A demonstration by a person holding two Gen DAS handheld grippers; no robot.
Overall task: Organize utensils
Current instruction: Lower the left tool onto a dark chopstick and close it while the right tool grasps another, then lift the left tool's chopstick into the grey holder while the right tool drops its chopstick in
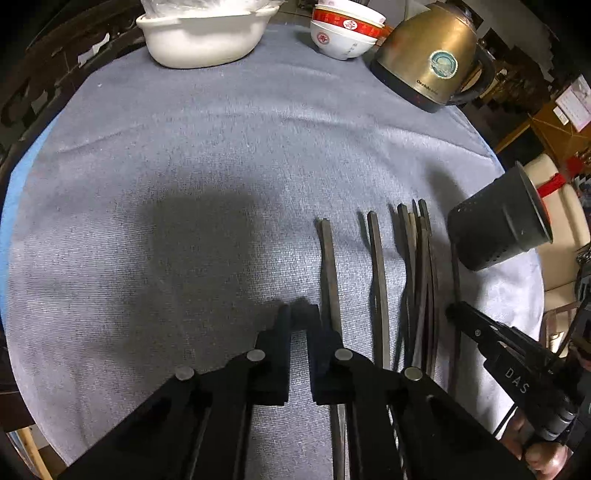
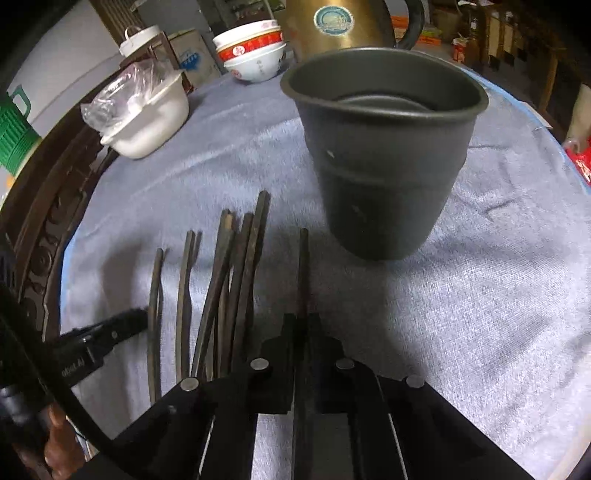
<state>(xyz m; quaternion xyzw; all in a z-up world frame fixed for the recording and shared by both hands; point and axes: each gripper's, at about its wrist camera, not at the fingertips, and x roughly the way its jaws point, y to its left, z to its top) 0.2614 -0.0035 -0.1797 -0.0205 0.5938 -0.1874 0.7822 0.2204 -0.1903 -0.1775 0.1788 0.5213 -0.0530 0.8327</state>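
Several dark chopsticks (image 1: pixel 413 280) lie side by side on the grey cloth, also in the right wrist view (image 2: pixel 229 280). A dark grey cup-shaped holder (image 2: pixel 384 147) stands upright just beyond them; it also shows at the right in the left wrist view (image 1: pixel 498 225). My right gripper (image 2: pixel 303 321) is shut on one chopstick (image 2: pixel 303 266), the rightmost one, which points toward the holder. My left gripper (image 1: pixel 299 314) is nearly closed and empty, hovering just left of the leftmost chopstick (image 1: pixel 328 269). The right gripper also shows in the left wrist view (image 1: pixel 458 314).
A white dish (image 1: pixel 203 37), stacked red-and-white bowls (image 1: pixel 343 29) and a brass kettle (image 1: pixel 424 55) stand along the far edge of the table. The grey cloth (image 1: pixel 184 166) covers the table. A carved dark wooden rim (image 2: pixel 48 229) borders the left side.
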